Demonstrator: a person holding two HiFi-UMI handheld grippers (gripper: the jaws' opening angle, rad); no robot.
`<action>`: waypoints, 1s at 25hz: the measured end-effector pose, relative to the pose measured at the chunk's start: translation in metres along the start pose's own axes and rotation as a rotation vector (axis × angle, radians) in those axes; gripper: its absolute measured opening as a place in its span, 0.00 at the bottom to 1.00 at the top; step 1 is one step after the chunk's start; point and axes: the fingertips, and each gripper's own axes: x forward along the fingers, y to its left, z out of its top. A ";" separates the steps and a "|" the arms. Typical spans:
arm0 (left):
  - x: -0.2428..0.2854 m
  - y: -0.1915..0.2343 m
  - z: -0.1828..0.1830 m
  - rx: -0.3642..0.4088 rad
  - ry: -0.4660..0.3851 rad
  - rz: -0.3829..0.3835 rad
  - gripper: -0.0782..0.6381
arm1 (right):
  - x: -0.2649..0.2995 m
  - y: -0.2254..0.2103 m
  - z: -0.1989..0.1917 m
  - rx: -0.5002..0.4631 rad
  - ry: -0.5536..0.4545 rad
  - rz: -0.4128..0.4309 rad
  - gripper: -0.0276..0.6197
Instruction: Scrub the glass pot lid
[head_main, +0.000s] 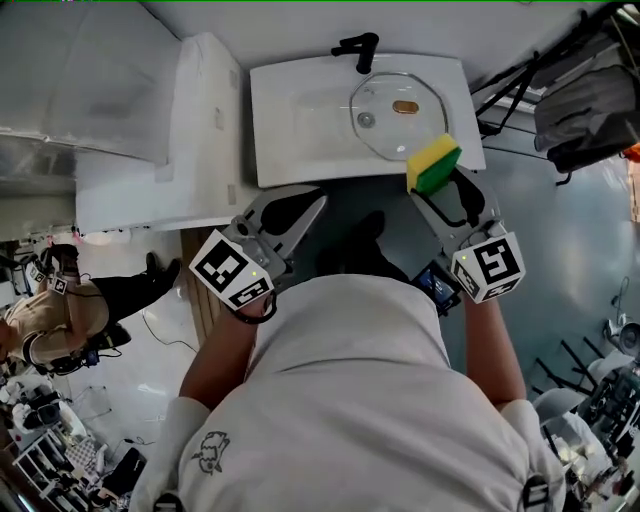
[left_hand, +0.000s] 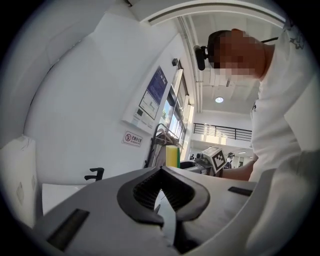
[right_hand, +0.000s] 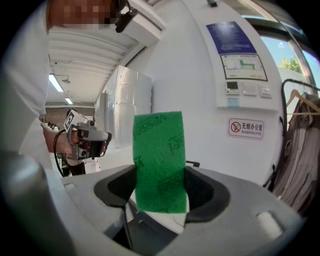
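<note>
One sponge (head_main: 433, 164) in right gripper (head_main: 443, 186); left gripper (head_main: 316, 203) seemingly empty.

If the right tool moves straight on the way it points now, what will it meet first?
Probably the glass lid lying in the sink: the right tool, shut on the sponge, aims at its near edge. Depth is unclear.

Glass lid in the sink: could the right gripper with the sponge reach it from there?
Probably yes. The right gripper, shut on the sponge, hovers by the near edge of the glass lid; nothing lies between them, and the faucet stands beyond it.
</note>
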 end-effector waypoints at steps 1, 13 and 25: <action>-0.005 -0.006 -0.001 0.000 -0.003 -0.009 0.11 | -0.006 0.007 0.000 -0.006 0.001 -0.009 0.50; -0.006 -0.064 -0.010 0.031 -0.035 -0.029 0.11 | -0.066 0.029 0.006 -0.066 -0.025 -0.038 0.50; 0.053 -0.174 -0.027 0.065 -0.046 0.027 0.11 | -0.171 0.019 -0.030 -0.077 -0.045 0.089 0.50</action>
